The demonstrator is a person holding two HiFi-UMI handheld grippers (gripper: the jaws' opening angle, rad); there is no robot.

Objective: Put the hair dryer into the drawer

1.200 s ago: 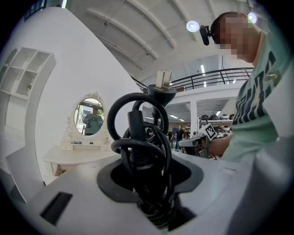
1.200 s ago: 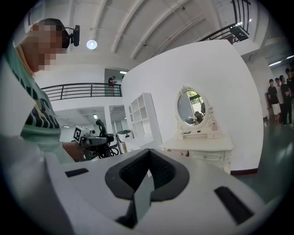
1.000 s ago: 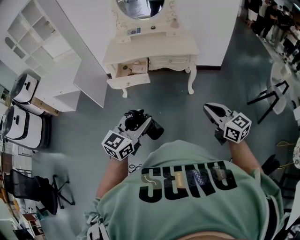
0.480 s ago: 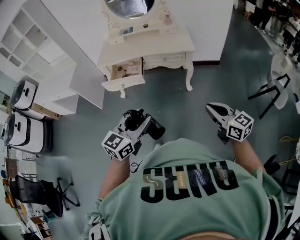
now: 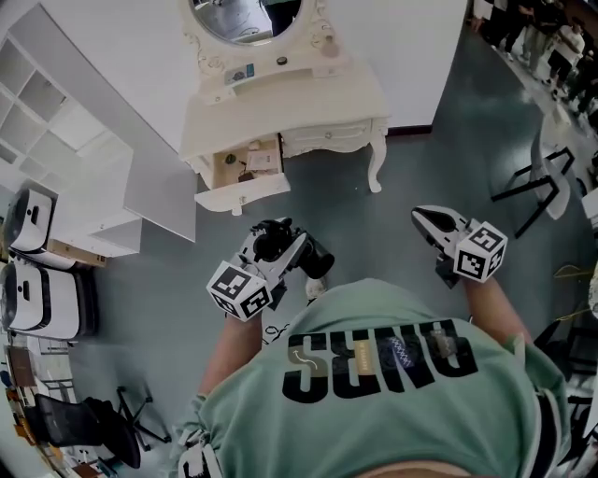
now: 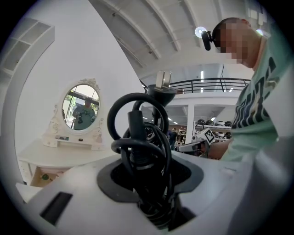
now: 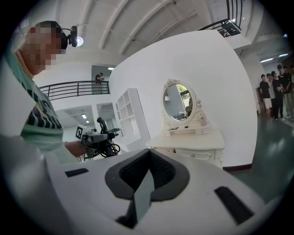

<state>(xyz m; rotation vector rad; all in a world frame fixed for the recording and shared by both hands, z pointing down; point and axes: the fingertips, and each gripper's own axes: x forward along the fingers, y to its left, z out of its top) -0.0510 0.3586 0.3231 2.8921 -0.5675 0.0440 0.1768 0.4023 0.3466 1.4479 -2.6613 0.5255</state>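
A black hair dryer (image 5: 290, 250) with its coiled cord (image 6: 143, 147) and plug (image 6: 161, 85) sits between the jaws of my left gripper (image 5: 278, 245), which is shut on it at waist height. Ahead stands a white dressing table (image 5: 297, 105) with an oval mirror (image 5: 245, 13). Its left drawer (image 5: 241, 179) is pulled open, and small items lie inside. My right gripper (image 5: 432, 222) hangs at the right with nothing in it, its pads meeting (image 7: 145, 180). The right gripper view shows the left gripper (image 7: 102, 137) with the dryer, and the table (image 7: 193, 143) beyond.
A white shelf unit (image 5: 89, 140) leans at the left of the table. White cases (image 5: 37, 271) and an office chair (image 5: 89, 431) stand at the far left. A black-legged chair (image 5: 547, 173) and several people (image 5: 551, 33) are at the right. Grey floor lies between me and the drawer.
The dressing table and its open drawer have come closer and slid left in the head view as I walk toward them. Both grippers keep the same pose, the dryer still held.
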